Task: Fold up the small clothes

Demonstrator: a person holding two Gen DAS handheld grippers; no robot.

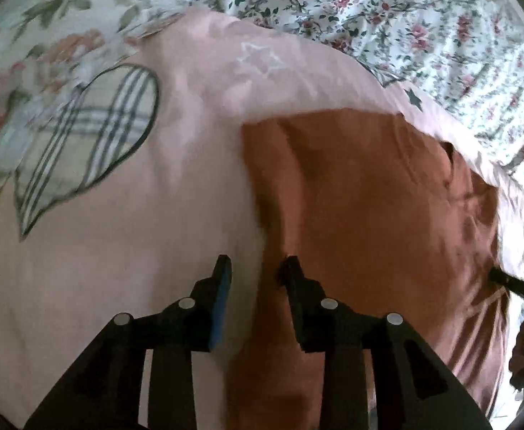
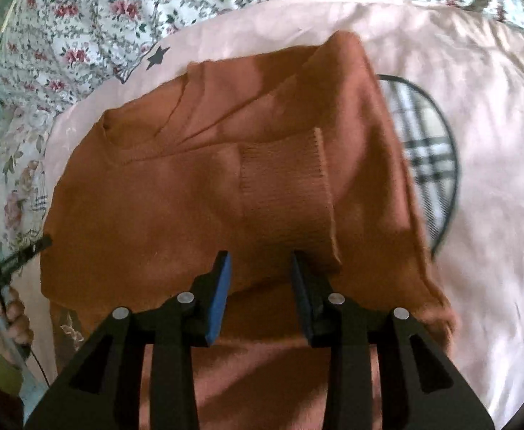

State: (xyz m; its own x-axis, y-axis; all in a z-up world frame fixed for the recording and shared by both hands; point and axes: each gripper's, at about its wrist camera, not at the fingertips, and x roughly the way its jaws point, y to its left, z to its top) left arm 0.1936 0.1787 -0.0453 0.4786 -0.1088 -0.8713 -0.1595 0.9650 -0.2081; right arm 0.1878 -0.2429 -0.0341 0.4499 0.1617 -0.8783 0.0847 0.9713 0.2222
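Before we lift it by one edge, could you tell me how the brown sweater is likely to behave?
The brown sweater will probably drape limply: it already lies creased and folded over itself. Its ribbed cuff looks thick, so it may sag. On the smooth pink sheet it could slide rather than stay put.

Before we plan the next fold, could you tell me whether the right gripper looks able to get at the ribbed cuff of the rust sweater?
Probably yes: the right gripper stands open just short of the ribbed cuff, which lies exposed on the rust sweater with nothing between.
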